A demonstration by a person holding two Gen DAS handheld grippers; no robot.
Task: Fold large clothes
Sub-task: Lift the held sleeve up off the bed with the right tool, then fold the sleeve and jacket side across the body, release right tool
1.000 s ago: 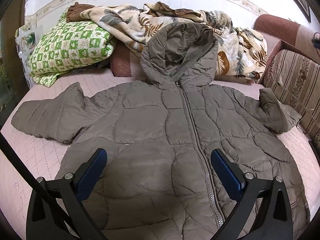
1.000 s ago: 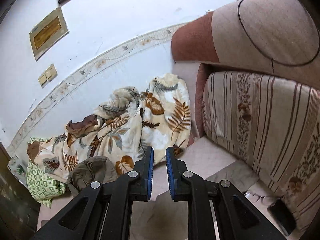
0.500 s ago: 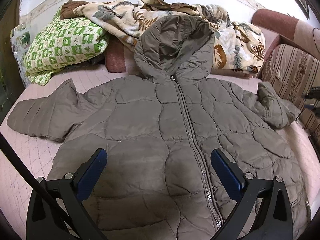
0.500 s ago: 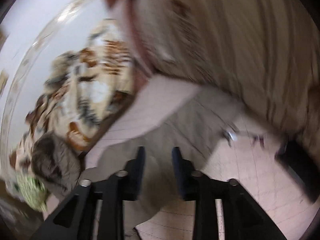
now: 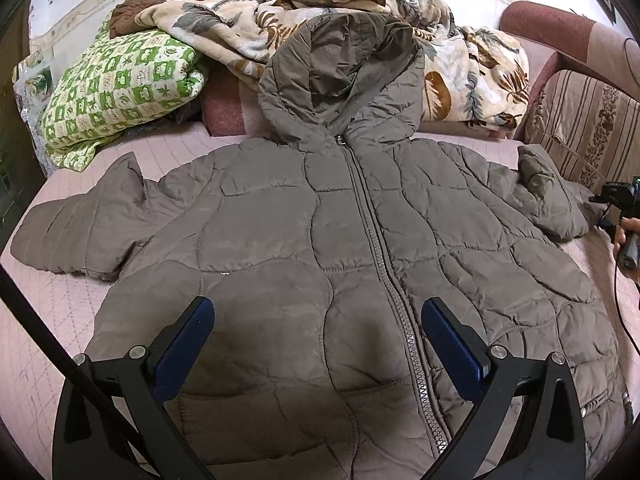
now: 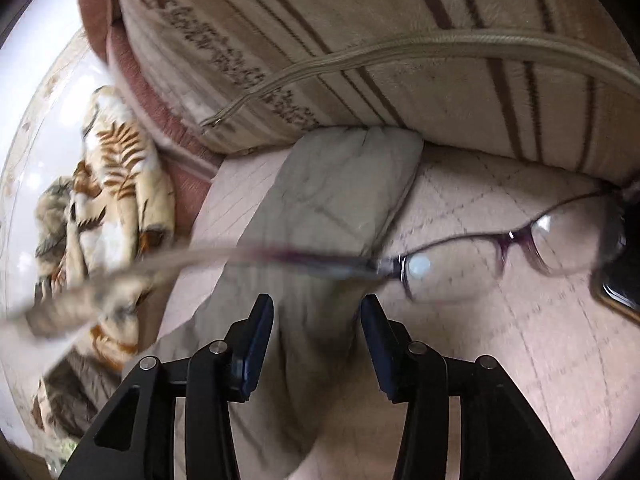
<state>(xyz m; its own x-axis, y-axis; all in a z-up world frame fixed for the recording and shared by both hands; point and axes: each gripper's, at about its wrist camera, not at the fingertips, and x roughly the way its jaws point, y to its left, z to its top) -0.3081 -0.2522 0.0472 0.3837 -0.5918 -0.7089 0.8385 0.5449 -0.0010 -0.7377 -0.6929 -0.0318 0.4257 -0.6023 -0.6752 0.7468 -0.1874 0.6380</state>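
A grey-brown quilted hooded jacket [image 5: 288, 240] lies zipped and spread flat on a pink quilted bed [image 5: 36, 320], hood toward the wall, both sleeves out to the sides. My left gripper [image 5: 318, 320] hovers open above the jacket's lower front, its jaws wide apart. My right gripper [image 6: 317, 320] is low over the jacket's right sleeve [image 6: 332, 188], its jaws opening, with the sleeve cloth below and between them but not pinched. A hand with the right gripper shows at the right edge of the left wrist view [image 5: 626, 220].
A leaf-print blanket [image 5: 460, 64] and a green checked pillow [image 5: 116, 84] are piled at the wall behind the hood. A striped cushion [image 6: 360, 40] borders the bed on the right. A pair of glasses [image 6: 500, 248] and a dark object [image 6: 624, 280] lie beside the sleeve.
The right gripper dropped from facing the wall down to the right sleeve, rolled, and its jaws went from shut to apart. The left gripper barely moved.
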